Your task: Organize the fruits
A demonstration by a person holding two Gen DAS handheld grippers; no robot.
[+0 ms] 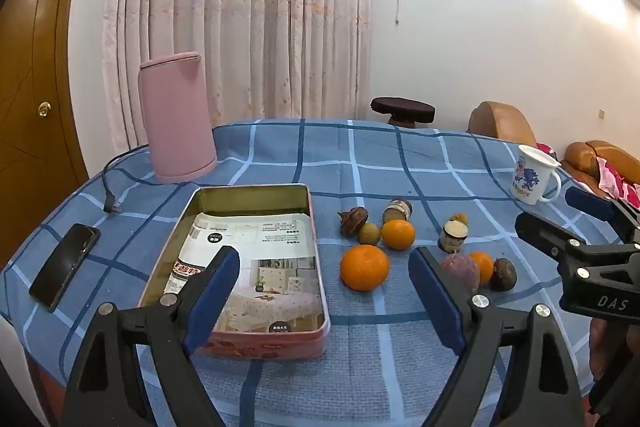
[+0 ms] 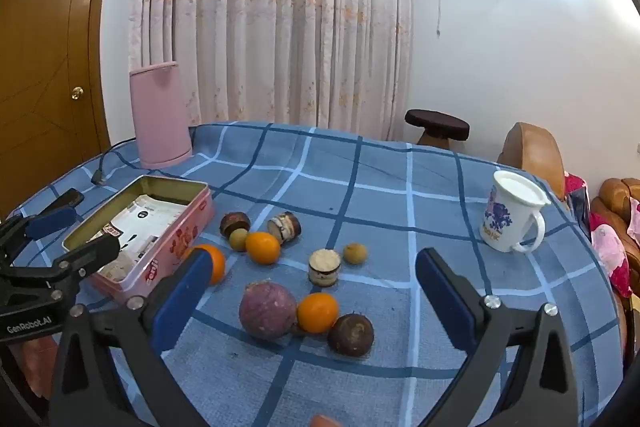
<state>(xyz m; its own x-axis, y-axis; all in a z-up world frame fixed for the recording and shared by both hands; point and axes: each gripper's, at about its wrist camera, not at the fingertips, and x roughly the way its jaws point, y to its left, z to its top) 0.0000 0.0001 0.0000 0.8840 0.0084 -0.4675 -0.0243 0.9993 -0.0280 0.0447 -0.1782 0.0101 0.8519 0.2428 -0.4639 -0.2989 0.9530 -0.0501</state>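
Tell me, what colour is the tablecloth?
Blue tablecloth with dark-blue and white check lines; clearest in the right wrist view.

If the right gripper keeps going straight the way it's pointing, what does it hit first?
Probably the purple round fruit, lying just ahead between the open right gripper fingers, beside an orange; depth is hard to judge.

"DAS" stands in pale letters on the black body of the right gripper (image 1: 592, 227), seen from the left wrist. "GenRobot.AI" stands on the body of the left gripper (image 2: 74, 233), seen from the right wrist. Print on the mug (image 2: 508, 219) and the leaflet (image 1: 256, 267) in the tin (image 1: 316, 259) is too small to read.
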